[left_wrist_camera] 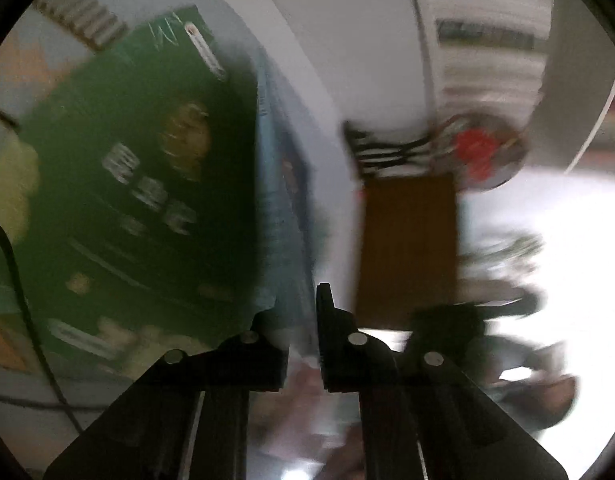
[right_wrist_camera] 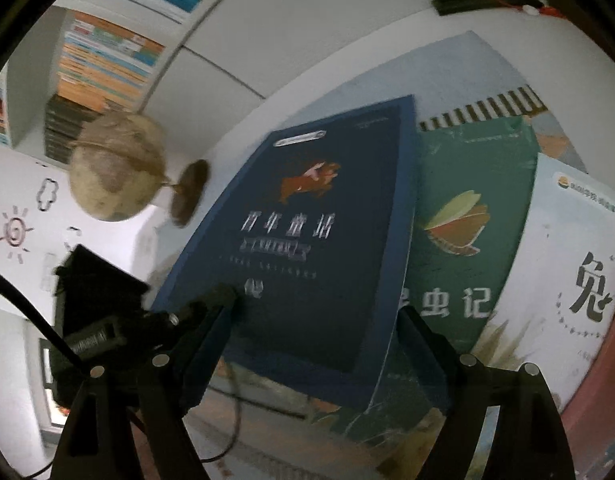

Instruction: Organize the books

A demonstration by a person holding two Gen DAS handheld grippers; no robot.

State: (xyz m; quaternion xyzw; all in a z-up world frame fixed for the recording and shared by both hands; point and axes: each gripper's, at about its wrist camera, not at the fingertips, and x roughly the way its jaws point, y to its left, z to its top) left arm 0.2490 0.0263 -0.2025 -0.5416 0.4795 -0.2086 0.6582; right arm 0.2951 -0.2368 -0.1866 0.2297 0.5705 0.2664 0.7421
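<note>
Dark blue book (right_wrist_camera: 307, 240) lies tilted between the wide-spread jaws of the right hand-held gripper (right_wrist_camera: 311, 316), overlapping a green book (right_wrist_camera: 471, 200). The left hand-held gripper (left_wrist_camera: 297, 320), narrowed, pinches that blue book's edge (left_wrist_camera: 283, 184), green book (left_wrist_camera: 139, 184) alongside.

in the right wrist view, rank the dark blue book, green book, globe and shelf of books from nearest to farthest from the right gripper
1. dark blue book, between the fingers of the right gripper.
2. green book, just behind it, to the right.
3. globe, farther back on the left.
4. shelf of books, far upper left.
</note>
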